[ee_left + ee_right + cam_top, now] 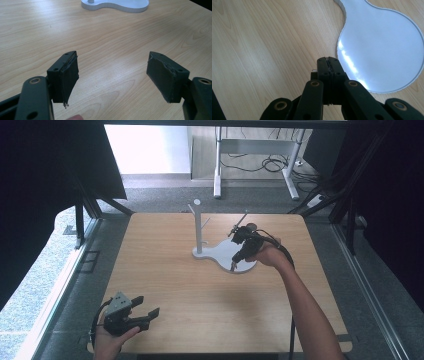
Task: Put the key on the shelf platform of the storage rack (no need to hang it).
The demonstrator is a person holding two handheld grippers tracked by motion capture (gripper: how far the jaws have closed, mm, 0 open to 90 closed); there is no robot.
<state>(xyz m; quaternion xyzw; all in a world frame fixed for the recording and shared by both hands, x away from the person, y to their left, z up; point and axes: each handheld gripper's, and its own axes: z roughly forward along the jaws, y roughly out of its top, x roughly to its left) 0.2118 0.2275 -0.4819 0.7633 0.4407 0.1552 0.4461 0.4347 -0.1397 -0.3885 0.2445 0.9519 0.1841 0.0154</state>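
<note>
One wooden table [200,295] is in the middle of the high view. On it there is one white stand [220,252], with one flat base and one upright post in the upper middle of the frame; two short pegs can be counted on the post. There are two grippers: the left gripper [142,312] at the lower left and the right gripper [235,262] right of center. Two hands hold them. Behind the table, at the top of the frame, one desk frame [255,150] with two legs stands.

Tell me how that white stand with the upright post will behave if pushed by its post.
The white stand has a broad flat base on the table, so it probably slides rather than tips. Its glossy surface likely feels slippery. The thin post may flex slightly.
</note>
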